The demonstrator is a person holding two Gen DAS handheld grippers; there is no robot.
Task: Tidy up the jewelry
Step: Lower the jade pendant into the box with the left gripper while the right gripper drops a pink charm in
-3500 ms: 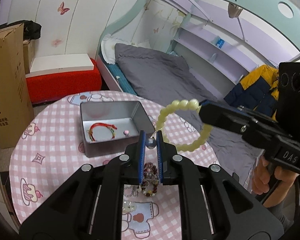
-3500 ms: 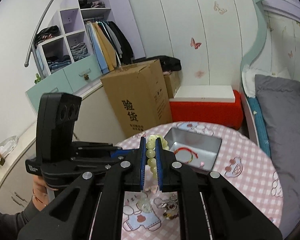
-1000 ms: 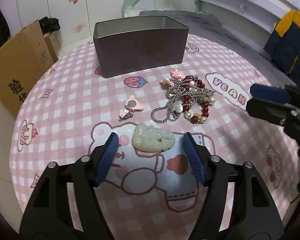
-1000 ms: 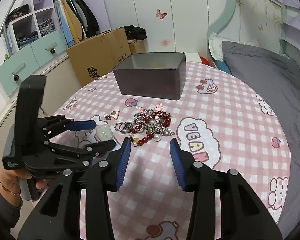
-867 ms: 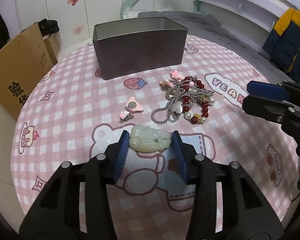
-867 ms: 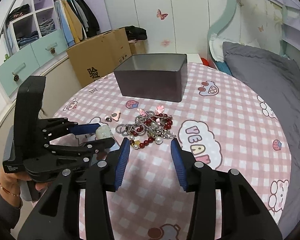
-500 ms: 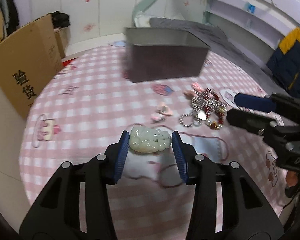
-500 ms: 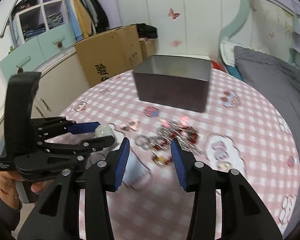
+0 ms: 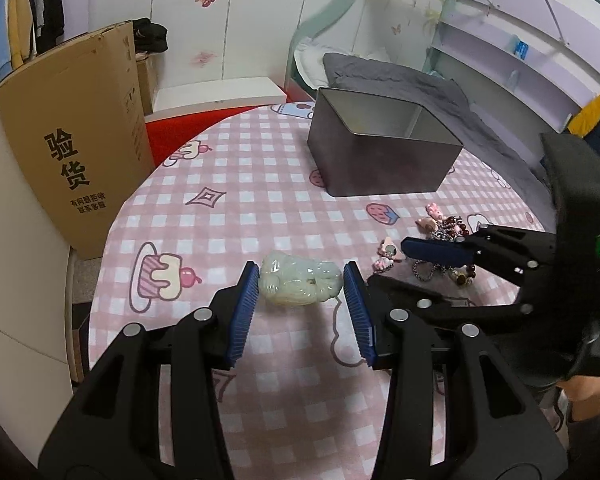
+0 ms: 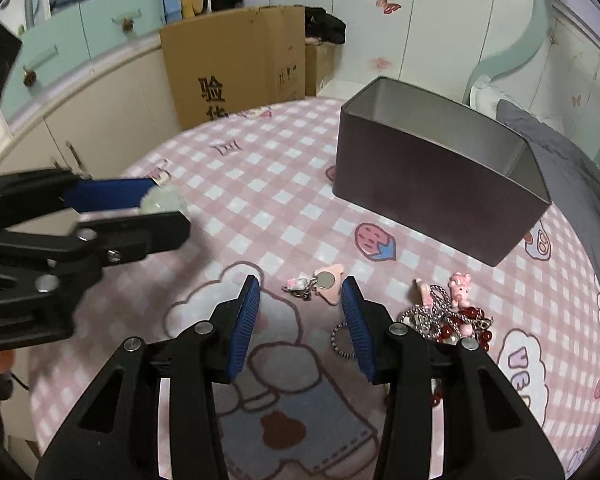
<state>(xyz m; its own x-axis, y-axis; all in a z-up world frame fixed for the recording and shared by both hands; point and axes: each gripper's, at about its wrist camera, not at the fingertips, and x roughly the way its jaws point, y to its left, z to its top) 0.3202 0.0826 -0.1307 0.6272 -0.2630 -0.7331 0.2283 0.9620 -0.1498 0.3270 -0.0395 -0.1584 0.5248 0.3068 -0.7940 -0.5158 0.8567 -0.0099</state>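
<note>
**One pendant lifted, several pieces left**

Left claw (image 9: 300, 286) grips the pale jade pendant (image 9: 299, 283) above the surface (image 9: 236, 184). Right claw (image 10: 300, 312) hangs parted and empty over a pink charm (image 10: 327, 282). Tangled chains and beads (image 10: 446, 320) remain outside the tin box (image 10: 440, 172).

Right gripper (image 10: 302, 308): jaws apart, empty, above pink checked tablecloth (image 10: 260, 184). Pink charm (image 10: 326, 282) just ahead. Bead-and-chain pile (image 10: 446, 318) at right. Metal tin (image 10: 432, 184) beyond. Left gripper (image 10: 158, 210) clamps pale, blurred piece, possibly jade pendant (image 10: 162, 201).
</note>
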